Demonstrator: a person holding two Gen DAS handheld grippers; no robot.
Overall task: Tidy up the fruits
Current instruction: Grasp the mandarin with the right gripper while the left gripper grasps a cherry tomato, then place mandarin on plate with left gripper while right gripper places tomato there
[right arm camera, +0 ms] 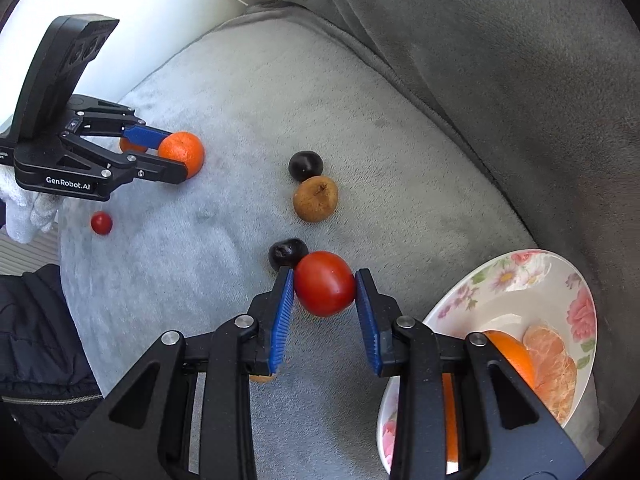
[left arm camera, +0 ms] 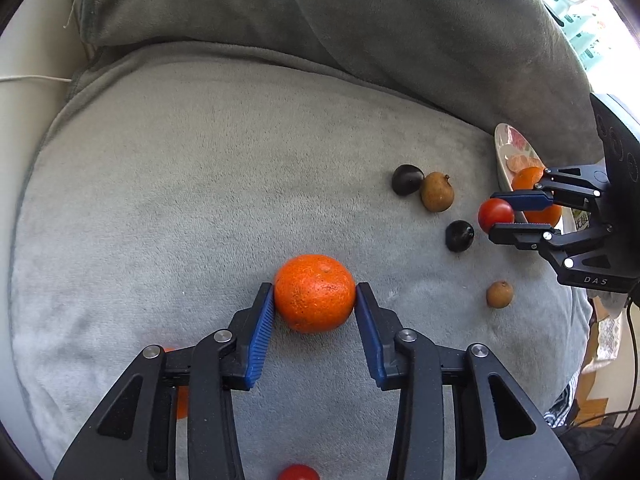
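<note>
An orange mandarin [left arm camera: 315, 293] rests on the grey cushion [left arm camera: 180, 200], and my left gripper [left arm camera: 314, 290] is shut on it, both blue pads against its sides. In the right wrist view the same gripper [right arm camera: 178, 156] and mandarin [right arm camera: 182, 152] show at the left. My right gripper [right arm camera: 324, 276] is shut on a red tomato [right arm camera: 325, 283], just left of a flowered plate [right arm camera: 520, 276]. The plate holds peeled mandarin segments [right arm camera: 554, 364] and a whole orange fruit [right arm camera: 514, 354]. From the left wrist view, the right gripper [left arm camera: 496, 213] holds the tomato [left arm camera: 495, 213] beside the plate [left arm camera: 505, 148].
Two dark plums [right arm camera: 305, 165] [right arm camera: 286, 252] and a brown fruit [right arm camera: 316, 199] lie mid-cushion. A small brown fruit [left arm camera: 499, 294] lies at the right, a small red tomato [right arm camera: 101, 223] at the left. Another orange fruit [right arm camera: 130, 145] sits behind the left gripper. A grey back cushion [right arm camera: 480, 80] rises behind.
</note>
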